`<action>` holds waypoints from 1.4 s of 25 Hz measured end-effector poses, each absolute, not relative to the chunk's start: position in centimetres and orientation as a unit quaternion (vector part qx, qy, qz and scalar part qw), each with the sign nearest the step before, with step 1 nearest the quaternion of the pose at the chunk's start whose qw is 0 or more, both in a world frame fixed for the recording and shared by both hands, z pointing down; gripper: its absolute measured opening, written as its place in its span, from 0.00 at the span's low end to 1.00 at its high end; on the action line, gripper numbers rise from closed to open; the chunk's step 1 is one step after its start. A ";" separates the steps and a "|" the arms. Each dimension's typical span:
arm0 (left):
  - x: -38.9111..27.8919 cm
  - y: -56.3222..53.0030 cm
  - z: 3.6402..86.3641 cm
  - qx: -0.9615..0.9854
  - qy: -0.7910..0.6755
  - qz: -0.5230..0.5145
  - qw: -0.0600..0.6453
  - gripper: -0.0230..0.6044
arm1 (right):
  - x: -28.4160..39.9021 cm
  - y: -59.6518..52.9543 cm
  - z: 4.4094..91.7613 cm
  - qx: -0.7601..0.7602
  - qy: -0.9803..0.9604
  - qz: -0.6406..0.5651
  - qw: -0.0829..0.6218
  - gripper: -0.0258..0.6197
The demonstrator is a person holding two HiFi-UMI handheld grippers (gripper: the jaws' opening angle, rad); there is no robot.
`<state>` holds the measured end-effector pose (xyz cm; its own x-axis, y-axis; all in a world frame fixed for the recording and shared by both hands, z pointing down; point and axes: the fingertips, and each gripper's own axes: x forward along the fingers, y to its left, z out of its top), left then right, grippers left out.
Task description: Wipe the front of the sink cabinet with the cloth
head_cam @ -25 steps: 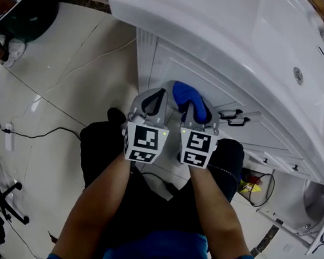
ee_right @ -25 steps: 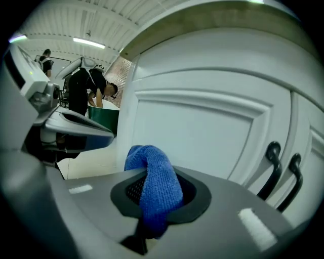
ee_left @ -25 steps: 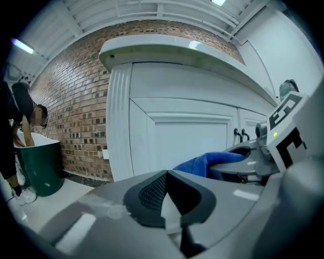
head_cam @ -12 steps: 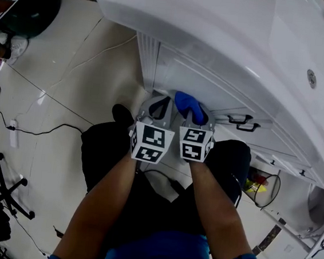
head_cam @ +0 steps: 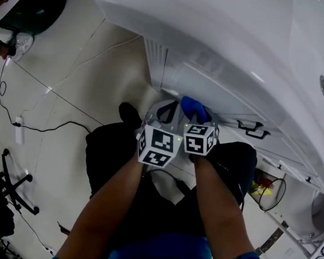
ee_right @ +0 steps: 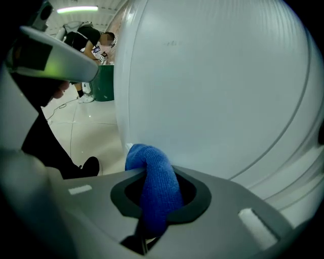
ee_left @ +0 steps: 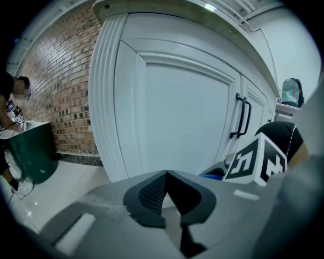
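Cloth, blue and bunched, is pinched in my right gripper, jaws clamped tight on it. Its long fold runs up out of the jaws and curls toward the cabinet door dead ahead; whether it touches, I can't tell. My right hand is the nearer one for the wipe. My left gripper hangs just beside it, jaws closed on nothing. Black handles lie off to the right, the fluted corner post to the left. On a rightward sweep, those handles look like the only snag.
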<state>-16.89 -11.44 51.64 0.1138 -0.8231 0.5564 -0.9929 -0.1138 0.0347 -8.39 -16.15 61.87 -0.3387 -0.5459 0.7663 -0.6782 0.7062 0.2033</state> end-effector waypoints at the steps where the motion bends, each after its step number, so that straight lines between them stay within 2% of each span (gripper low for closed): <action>1: -16.9 -11.4 51.8 0.717 -0.632 0.209 0.207 0.05 | -8.3 -16.1 62.1 0.377 -0.813 0.080 0.437 0.13; 9: -16.5 -11.7 51.7 0.721 -0.627 0.210 0.206 0.05 | -7.9 -15.5 61.0 0.384 -0.816 0.091 0.421 0.13; 17: -14.4 -11.9 50.2 0.742 -0.613 0.202 0.183 0.05 | -7.2 -13.0 51.6 0.402 -0.860 0.051 0.312 0.13; 24: -11.7 -11.7 43.4 0.776 -0.607 0.103 0.137 0.05 | -5.2 -10.9 41.1 0.429 -0.878 -0.013 0.211 0.13; 29: -9.5 -11.1 39.4 0.799 -0.590 0.083 0.081 0.05 | -3.2 -12.0 34.4 0.464 -0.873 -0.045 0.147 0.13; 32: -10.4 -11.4 37.4 0.793 -0.603 0.067 0.060 0.05 | -2.6 -13.3 32.0 0.476 -0.867 -0.068 0.131 0.13; 35: -12.3 -11.4 37.1 0.775 -0.626 0.045 0.077 0.05 | -3.0 -14.4 32.2 0.475 -0.865 -0.075 0.145 0.13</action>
<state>-12.33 -11.41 37.14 0.2115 -0.9632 0.1661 -0.9771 -0.2039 0.0618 -3.03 -14.44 32.15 -0.5070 -0.8430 0.1799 -0.7995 0.5379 0.2674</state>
